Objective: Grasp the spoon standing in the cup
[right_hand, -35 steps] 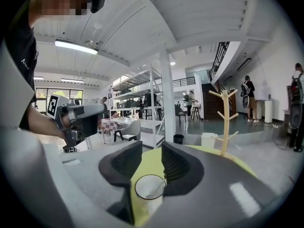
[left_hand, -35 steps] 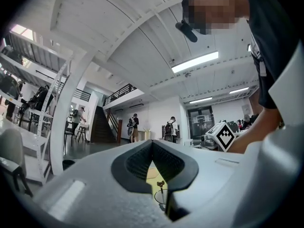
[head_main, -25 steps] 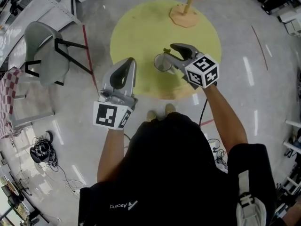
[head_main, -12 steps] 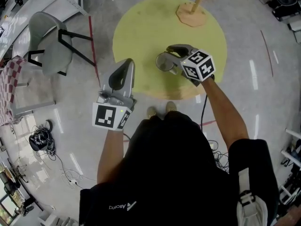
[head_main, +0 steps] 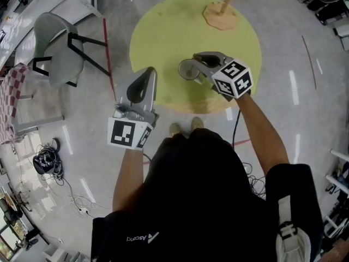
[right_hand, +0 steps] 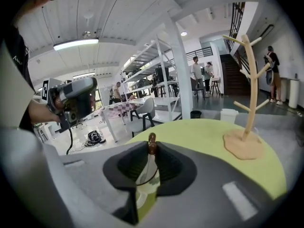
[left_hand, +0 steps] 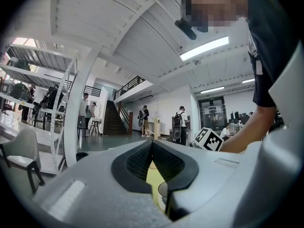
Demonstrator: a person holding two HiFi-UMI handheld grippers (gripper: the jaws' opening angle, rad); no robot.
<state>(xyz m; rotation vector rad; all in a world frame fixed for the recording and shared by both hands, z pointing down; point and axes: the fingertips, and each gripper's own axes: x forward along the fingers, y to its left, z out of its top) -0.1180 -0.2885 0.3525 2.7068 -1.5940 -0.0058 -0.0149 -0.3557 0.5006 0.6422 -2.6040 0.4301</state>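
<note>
A clear cup stands on the round yellow table, with a spoon upright in it; only the spoon's brown handle top shows. My right gripper reaches over the cup, and its jaws are closing with the handle top pinched between their tips. In the head view that right gripper hangs over the cup's right rim. My left gripper floats off the table's near left edge, shut and holding nothing. In its own view the left gripper has its jaws together.
A wooden branch stand sits at the table's far side, also seen as a wooden stand to the right of the cup. A grey chair stands left of the table. Cables lie on the floor.
My right gripper's jaws have come in around the spoon handle over the cup. The left gripper has barely moved.
</note>
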